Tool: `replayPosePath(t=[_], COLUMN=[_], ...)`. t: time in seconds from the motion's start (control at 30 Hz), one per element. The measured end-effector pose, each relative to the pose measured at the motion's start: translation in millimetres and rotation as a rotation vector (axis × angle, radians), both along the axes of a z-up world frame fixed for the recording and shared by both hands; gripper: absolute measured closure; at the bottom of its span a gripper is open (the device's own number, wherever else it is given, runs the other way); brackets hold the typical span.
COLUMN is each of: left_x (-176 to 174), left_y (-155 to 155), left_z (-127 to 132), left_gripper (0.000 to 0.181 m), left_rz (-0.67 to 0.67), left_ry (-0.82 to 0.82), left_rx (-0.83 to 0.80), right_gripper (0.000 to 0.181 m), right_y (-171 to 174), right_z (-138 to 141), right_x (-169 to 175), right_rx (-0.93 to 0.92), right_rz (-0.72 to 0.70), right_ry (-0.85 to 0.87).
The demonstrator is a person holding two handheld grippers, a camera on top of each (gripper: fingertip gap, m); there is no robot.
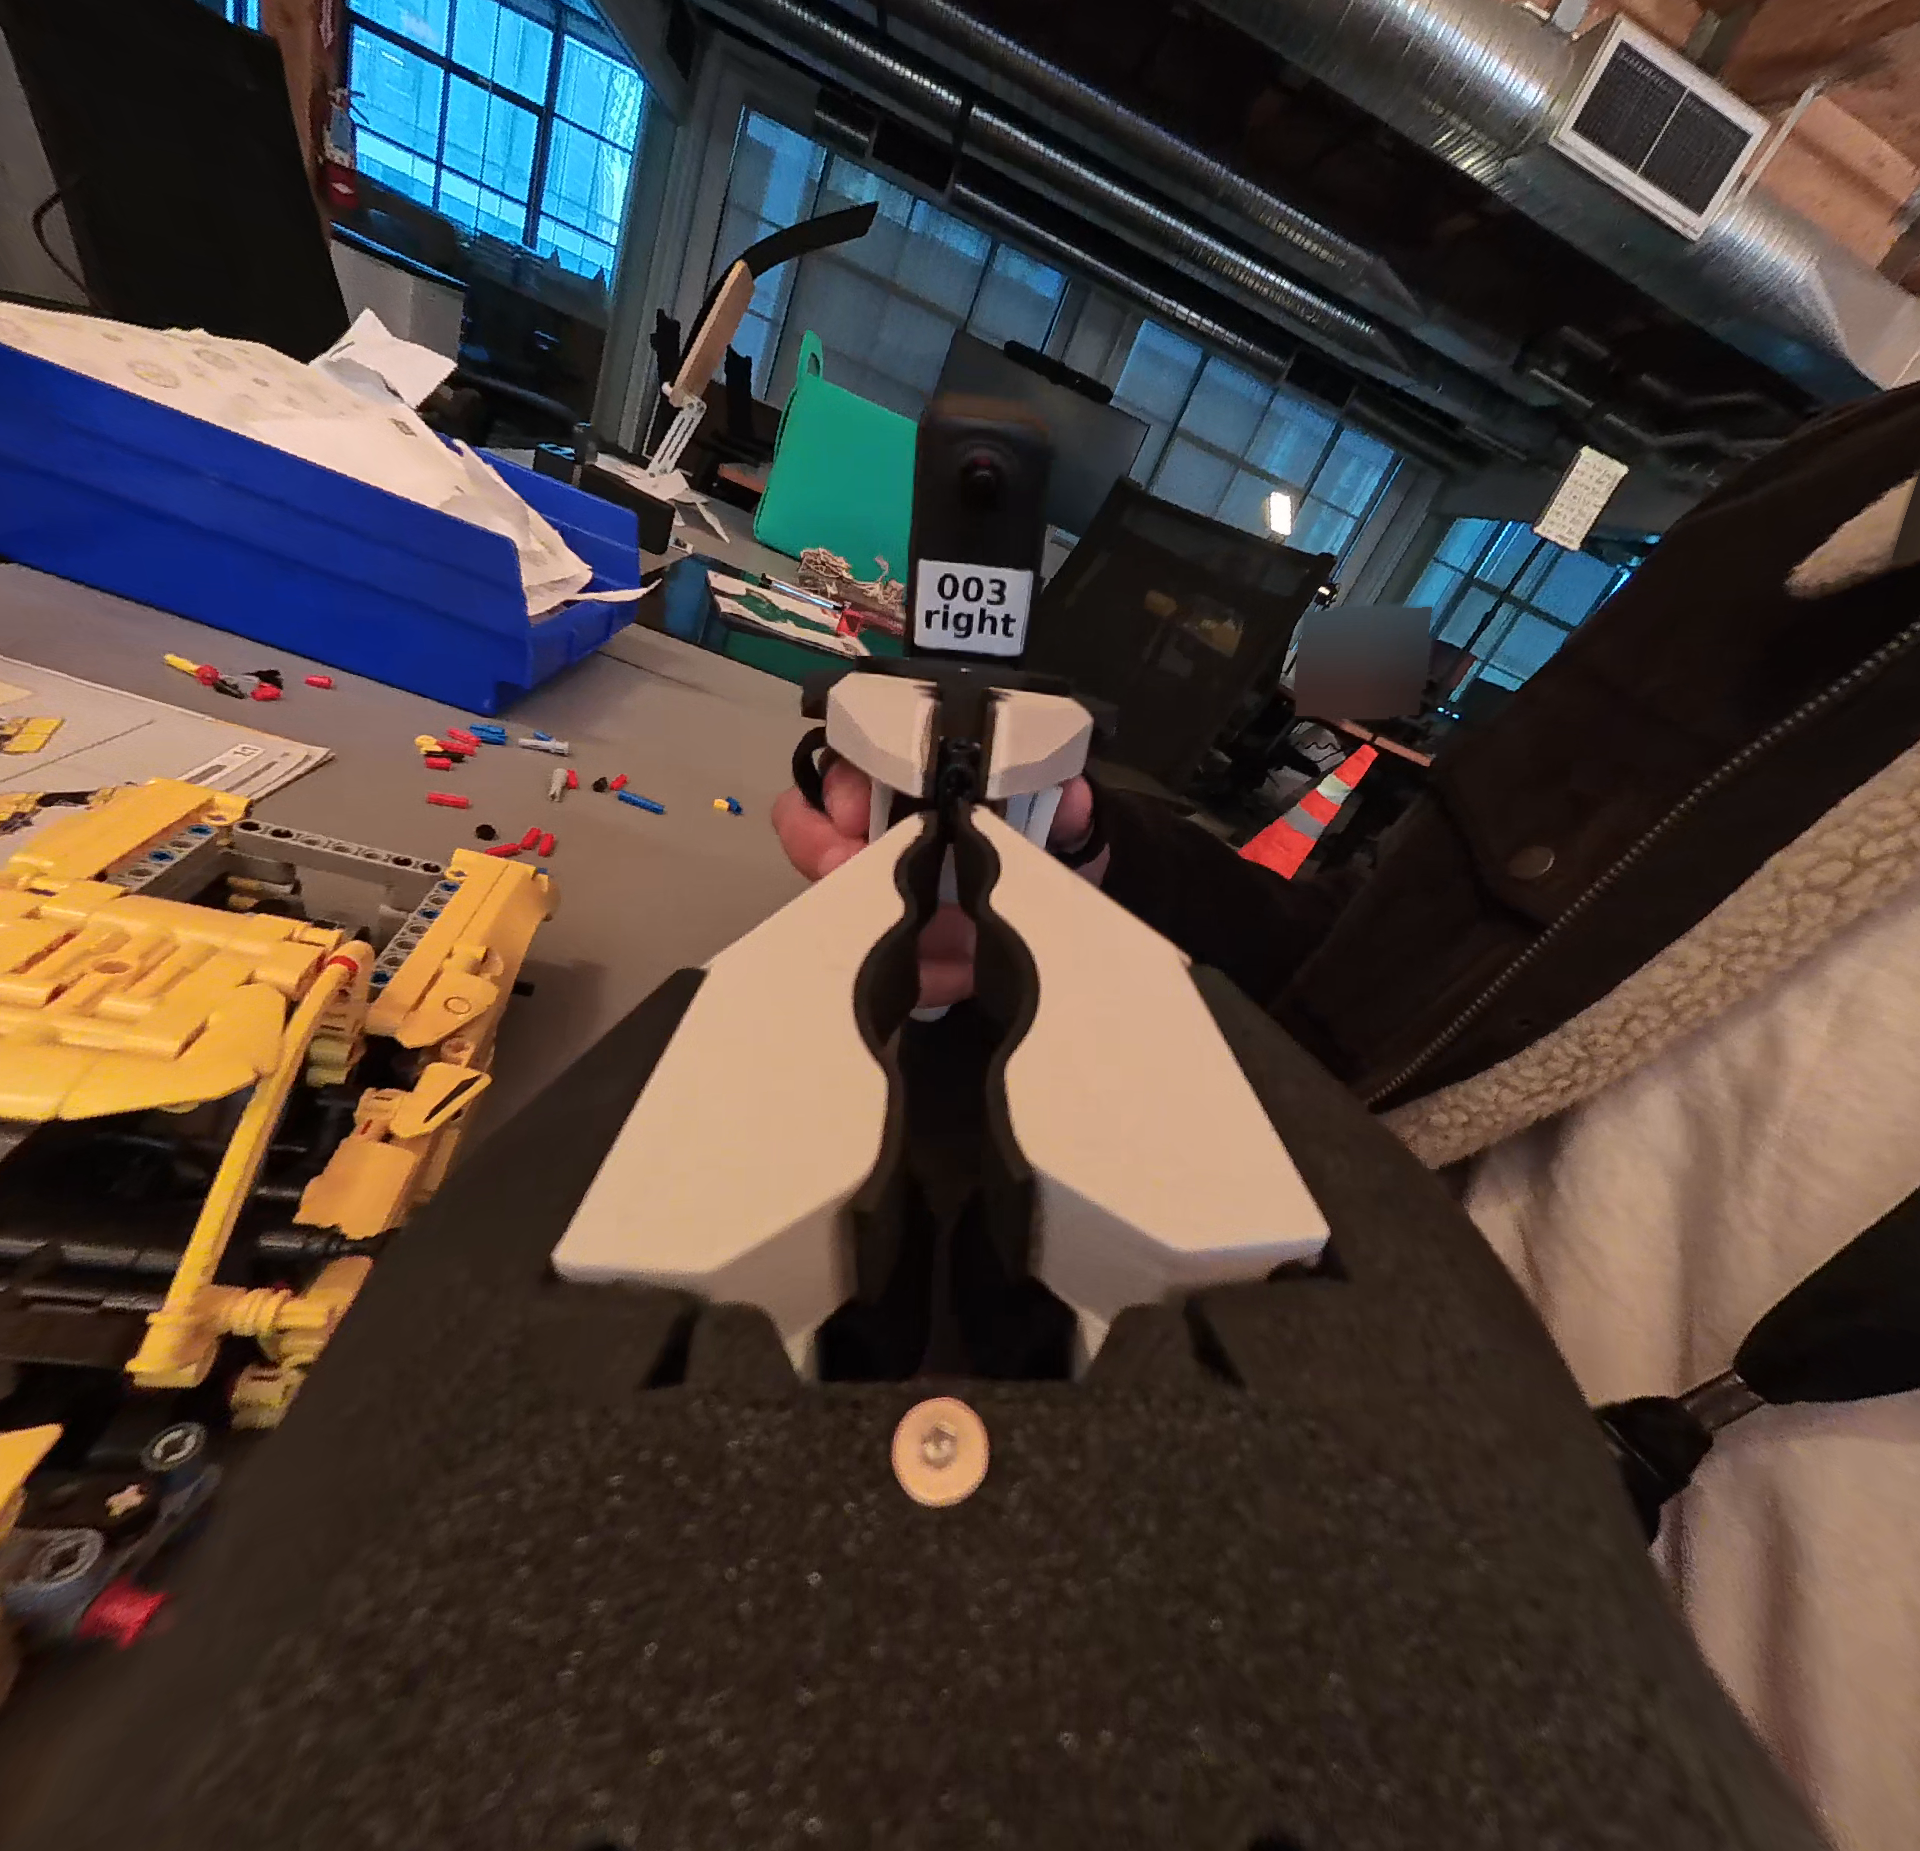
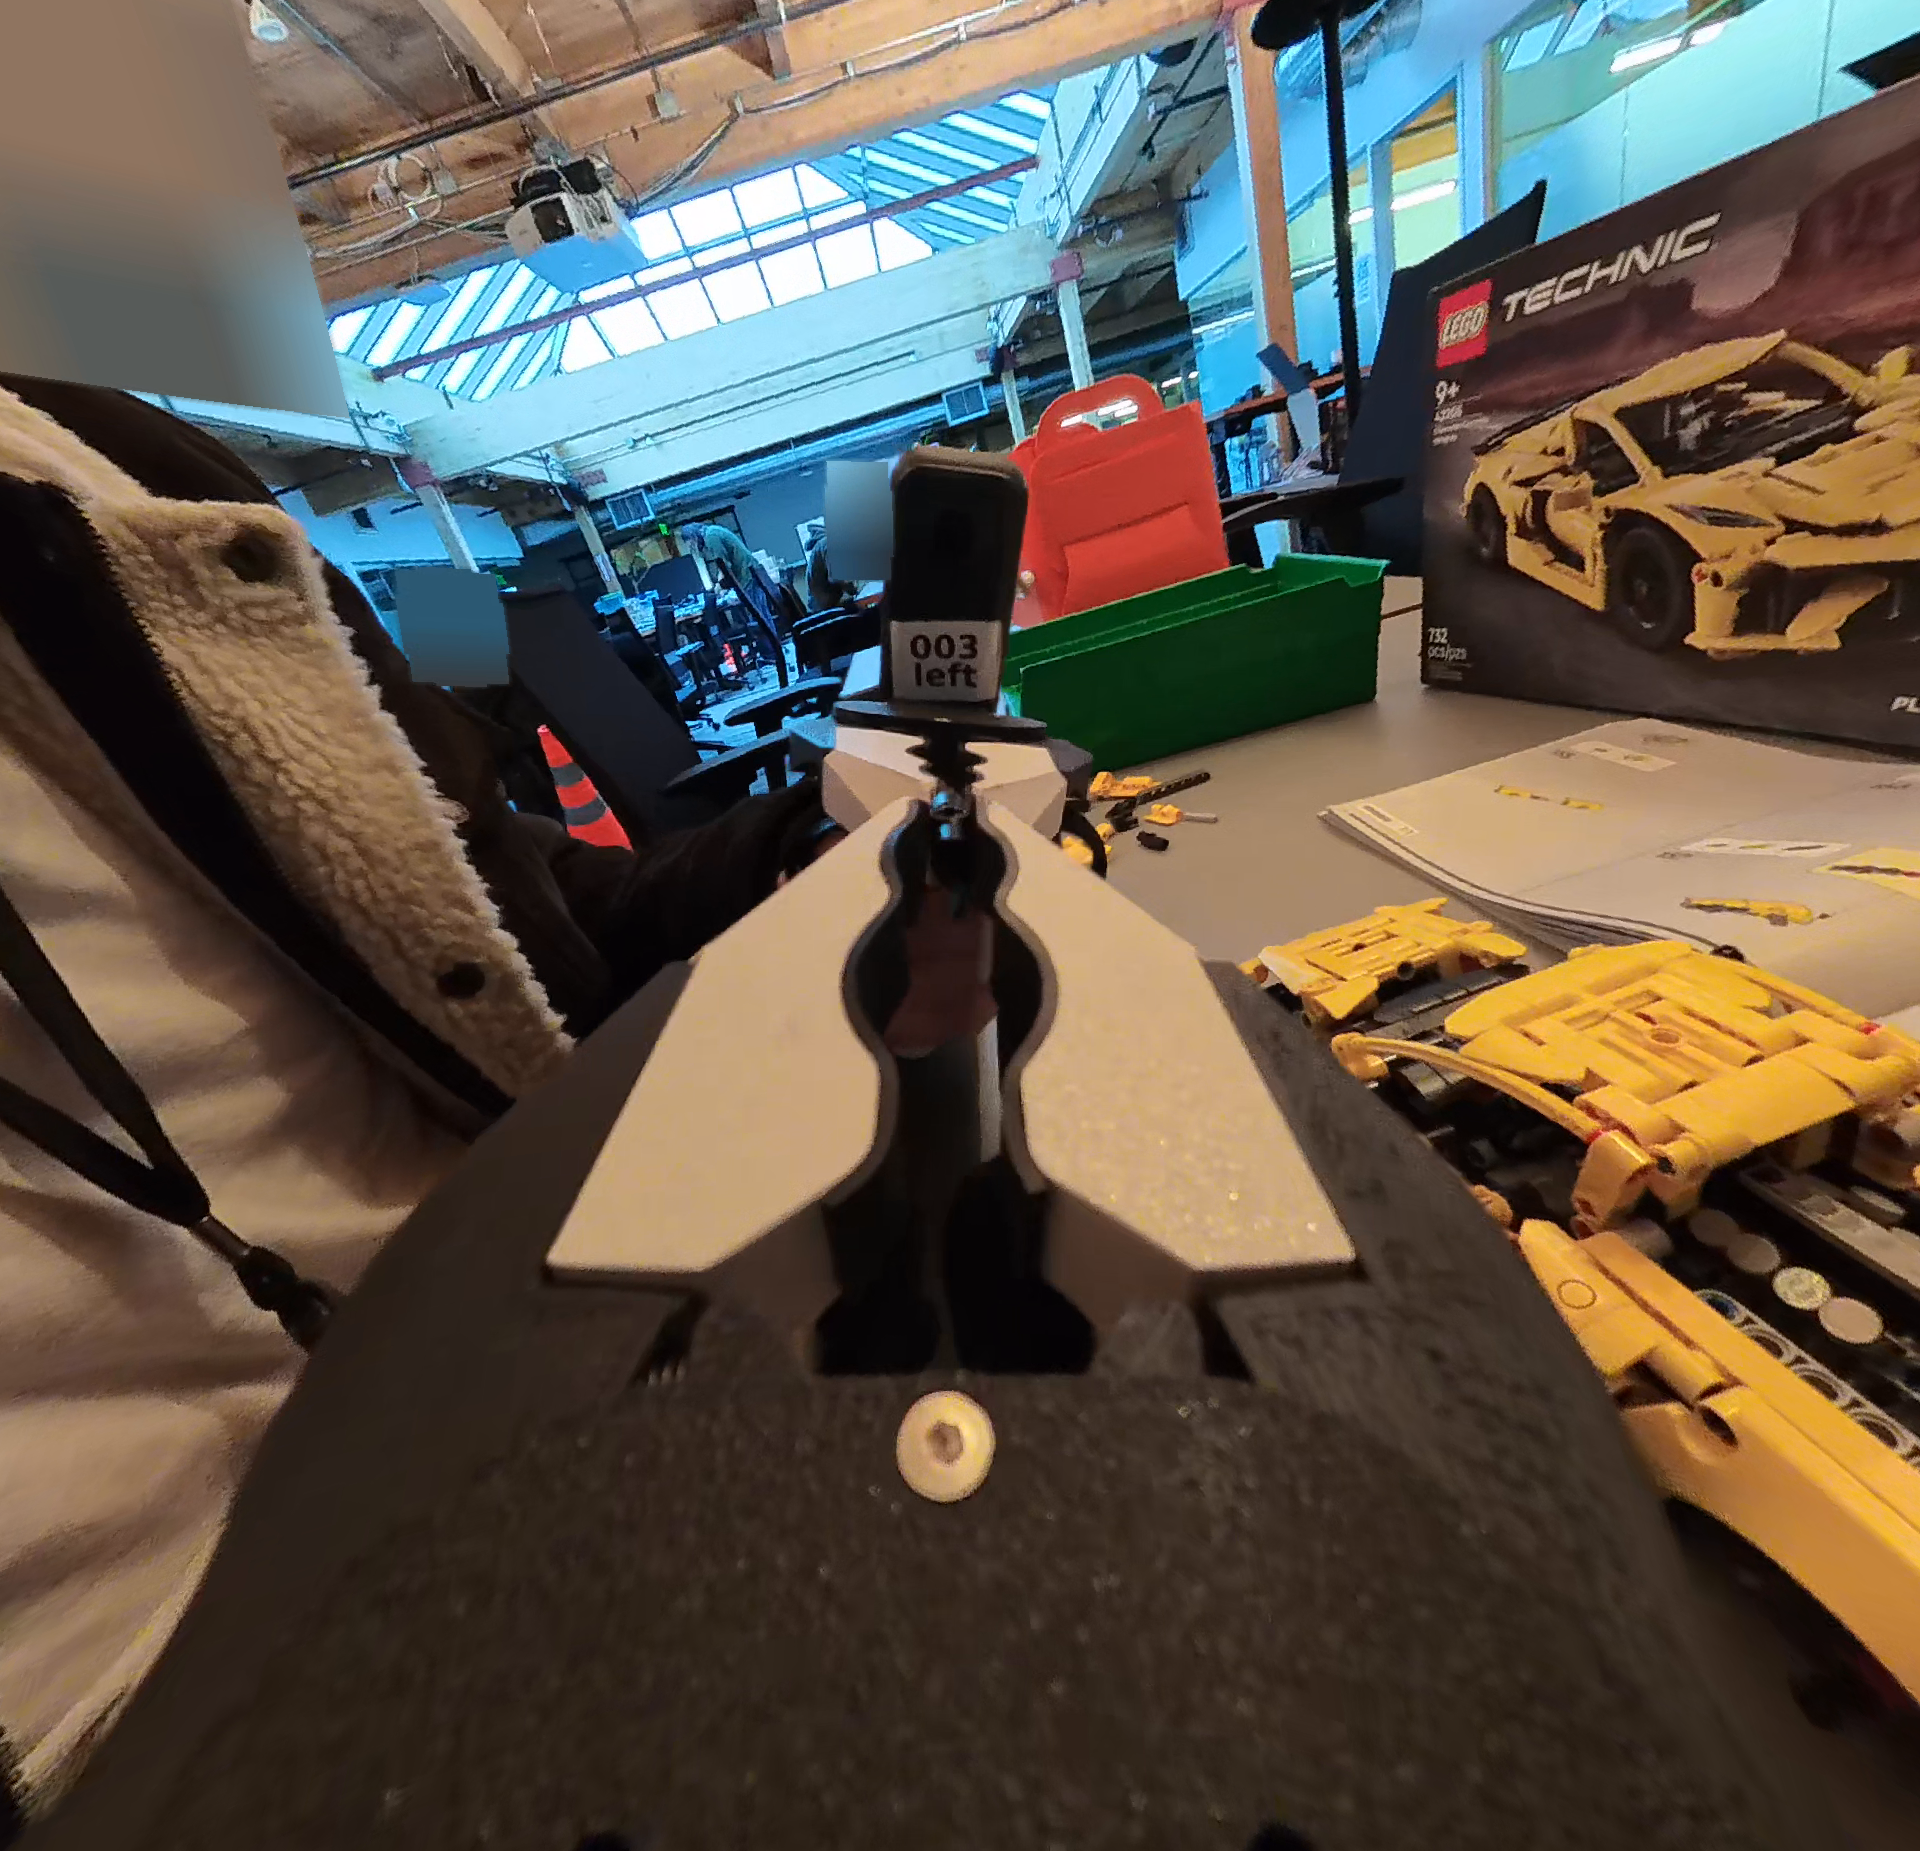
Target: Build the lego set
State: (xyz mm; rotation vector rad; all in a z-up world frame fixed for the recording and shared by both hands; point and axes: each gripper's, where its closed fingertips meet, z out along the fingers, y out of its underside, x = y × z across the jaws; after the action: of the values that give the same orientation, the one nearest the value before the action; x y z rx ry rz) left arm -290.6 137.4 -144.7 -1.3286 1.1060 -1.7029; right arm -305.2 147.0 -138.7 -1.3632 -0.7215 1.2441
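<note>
**Yellow car, blue and green bins, grey table**

I'm seeing the car model (image 1: 239, 1022) mostly bright yellow over black and grey framework, one red hub low down. Loose pins (image 1: 488, 762) scatter red, blue, black and yellow on my grey table (image 1: 644, 866). Blue bin (image 1: 260, 544) carries white papers. Right view: green bin (image 2: 1195, 658), red-orange bag (image 2: 1122, 513), dark box (image 2: 1683, 471) picturing a yellow car. My grippers' fingers (image 1: 758, 1105) are white on speckled black.

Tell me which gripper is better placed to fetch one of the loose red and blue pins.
Probably the right gripper: the pins lie on the table beside it, while the left gripper is farther back. Both jaws look shut.
</note>
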Motion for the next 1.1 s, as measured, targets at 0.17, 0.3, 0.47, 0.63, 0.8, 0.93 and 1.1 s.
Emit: replayPosePath(t=[0.17,0.3,0.47,0.63,0.8,0.93,1.1], left_x=[2,8,15,13,15,16,21], left_y=[-3,2,24,30,28,26,23], left_z=[1,-36,-108,-154,-156,-156,-156], left_gripper=[0.179,0.160,0.153,0.142,0.145,0.145,0.156], left_rz=[-0.010,0.030,0.172,0.161,0.134,0.122,0.116], left_ry=[-0.008,0.172,0.572,0.829,0.829,0.823,0.826], left_rx=[-0.008,0.106,0.357,0.427,0.398,0.409,0.421], right_gripper=[0.175,0.175,0.174,0.173,0.174,0.174,0.173], right_y=[-3,9,12,11,15,20,23], right_z=[0,-11,-125,-153,-159,-161,-162], right_x=[2,32,77,75,71,64,59], right_rx=[0.036,0.037,0.011,-0.011,0.031,0.080,0.064], right_rz=[0.004,-0.079,-0.122,-0.098,-0.117,-0.135,-0.136], right_ry=[-0.044,-0.161,-0.922,-1.022,-1.075,-1.083,-1.052])
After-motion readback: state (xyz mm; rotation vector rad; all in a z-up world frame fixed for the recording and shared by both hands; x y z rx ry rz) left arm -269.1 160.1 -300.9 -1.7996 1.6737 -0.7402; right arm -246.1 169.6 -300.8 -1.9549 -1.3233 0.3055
